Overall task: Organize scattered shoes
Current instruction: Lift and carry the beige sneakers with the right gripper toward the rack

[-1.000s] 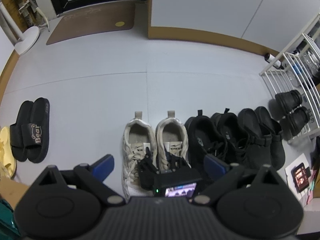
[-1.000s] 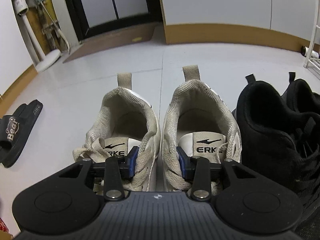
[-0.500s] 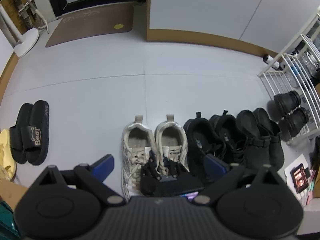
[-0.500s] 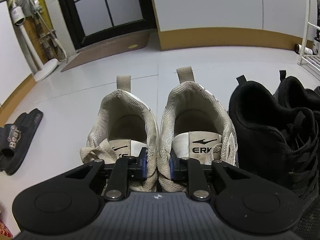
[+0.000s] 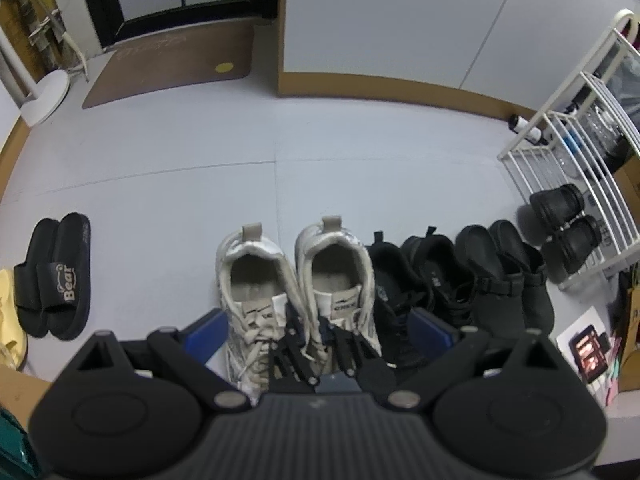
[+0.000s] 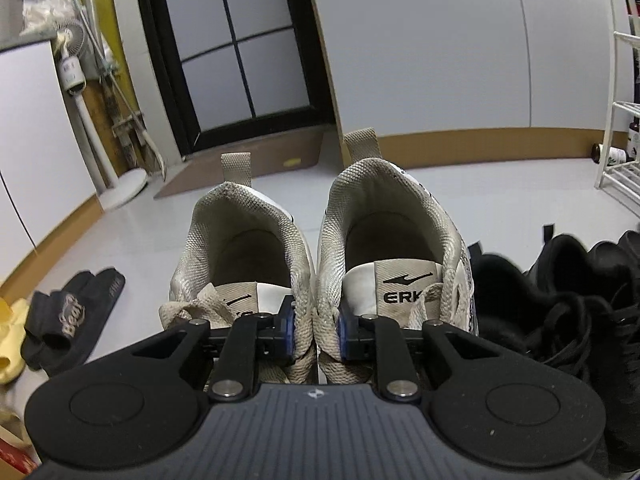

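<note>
A pair of worn beige ERKE sneakers (image 5: 296,280) is held side by side, heels away from me. My right gripper (image 6: 316,326) is shut on the two inner collars of the pair (image 6: 316,264) and holds both shoes lifted off the floor; it also shows in the left wrist view (image 5: 316,340). My left gripper (image 5: 316,326) is open and empty, hovering above and behind the pair. Black sneakers (image 5: 416,280) and black clogs (image 5: 508,276) stand in a row to the right. Black "Bear" slides (image 5: 54,276) lie at the left.
A white wire rack (image 5: 576,160) stands at the right with black shoes (image 5: 568,236) at its foot. A yellow slipper (image 6: 10,340) lies beside the slides. A brown doormat (image 5: 172,64) and a fan base (image 5: 44,96) are at the back left.
My right gripper has closed on the inner collars of the two beige sneakers and raised them; the shoes now sit higher and pressed together. The left gripper has stayed open above.
</note>
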### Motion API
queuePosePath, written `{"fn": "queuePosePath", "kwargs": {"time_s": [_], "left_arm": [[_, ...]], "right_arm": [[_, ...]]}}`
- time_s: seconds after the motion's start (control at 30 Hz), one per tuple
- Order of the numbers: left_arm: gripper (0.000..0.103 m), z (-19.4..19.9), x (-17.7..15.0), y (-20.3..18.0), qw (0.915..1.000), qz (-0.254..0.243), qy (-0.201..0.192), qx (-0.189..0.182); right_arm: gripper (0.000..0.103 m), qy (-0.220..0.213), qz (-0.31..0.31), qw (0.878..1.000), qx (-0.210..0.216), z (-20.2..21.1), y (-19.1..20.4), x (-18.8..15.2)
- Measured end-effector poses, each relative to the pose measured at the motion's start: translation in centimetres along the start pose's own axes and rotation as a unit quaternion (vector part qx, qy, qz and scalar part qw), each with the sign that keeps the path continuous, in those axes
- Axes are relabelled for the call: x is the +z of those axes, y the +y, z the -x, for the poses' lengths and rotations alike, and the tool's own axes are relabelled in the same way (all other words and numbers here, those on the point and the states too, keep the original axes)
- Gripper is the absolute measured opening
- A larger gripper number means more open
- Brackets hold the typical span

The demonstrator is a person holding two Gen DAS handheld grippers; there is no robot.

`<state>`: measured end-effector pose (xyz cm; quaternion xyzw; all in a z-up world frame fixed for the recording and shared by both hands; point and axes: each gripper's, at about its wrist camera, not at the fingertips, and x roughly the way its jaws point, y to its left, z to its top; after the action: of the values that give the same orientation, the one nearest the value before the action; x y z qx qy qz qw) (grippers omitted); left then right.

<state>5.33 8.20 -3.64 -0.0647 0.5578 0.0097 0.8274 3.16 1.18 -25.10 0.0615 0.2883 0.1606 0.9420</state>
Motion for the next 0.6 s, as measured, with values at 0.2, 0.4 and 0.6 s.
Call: {"fn": "queuePosePath", "kwargs": {"time_s": [0.2, 0.4, 0.6], "left_arm": [[0.098, 1.7, 0.1, -1.0, 0.9992, 0.010, -0.032, -0.021], [0.098, 3.3, 0.2, -2.5, 0.9974, 0.009, -0.056, -0.046], [0.098, 3.7, 0.1, -3.0, 0.9967, 0.011, -0.057, -0.057]], "right_arm": [[0.021, -0.015, -0.016, 0.999, -0.024, 1.9, -2.0, 2.1], [0.021, -0.038, -0.021, 0.997, -0.058, 3.5, -4.9, 4.9], [0.021, -0.056, -0.016, 0.993, -0.098, 4.7, -8.8, 7.8]]}}
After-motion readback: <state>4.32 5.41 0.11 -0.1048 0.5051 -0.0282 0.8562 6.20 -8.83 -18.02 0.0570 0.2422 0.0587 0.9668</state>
